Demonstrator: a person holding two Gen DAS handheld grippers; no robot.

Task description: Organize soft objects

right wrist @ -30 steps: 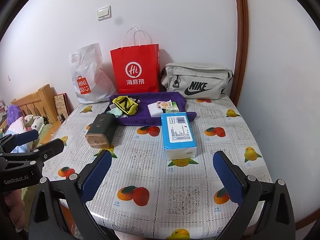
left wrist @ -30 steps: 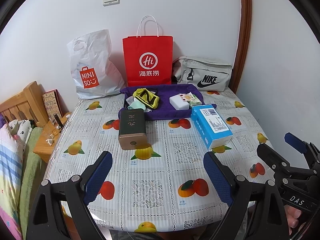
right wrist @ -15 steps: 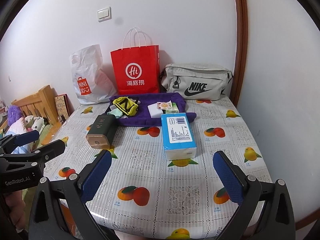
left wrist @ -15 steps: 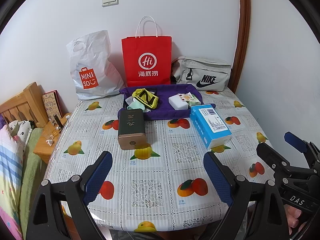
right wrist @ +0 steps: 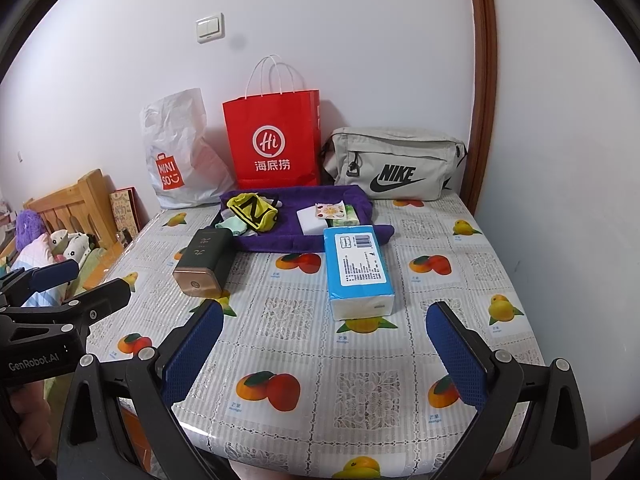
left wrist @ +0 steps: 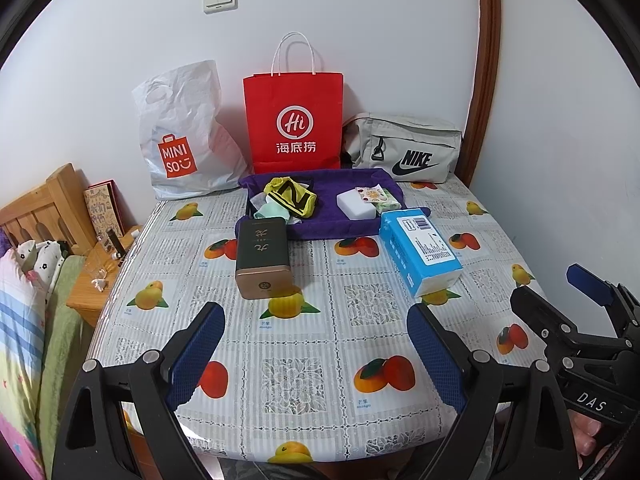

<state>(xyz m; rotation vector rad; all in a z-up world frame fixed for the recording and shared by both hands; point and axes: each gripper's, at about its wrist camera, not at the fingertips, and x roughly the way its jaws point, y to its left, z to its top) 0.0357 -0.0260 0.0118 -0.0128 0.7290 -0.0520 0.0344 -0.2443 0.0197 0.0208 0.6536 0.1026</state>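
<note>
Both your grippers, left gripper [left wrist: 316,346] and right gripper [right wrist: 326,346], hold wide and empty; nothing shifted since earlier, tissue pack [right wrist: 358,270] just ahead of right jaws.

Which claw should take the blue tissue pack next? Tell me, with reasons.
Right, I'd judge. The blue tissue pack lies almost straight ahead of the open right claw, between its fingers' lines. From the open left claw it sits off to the right, with the dark green tin ahead instead.
</note>
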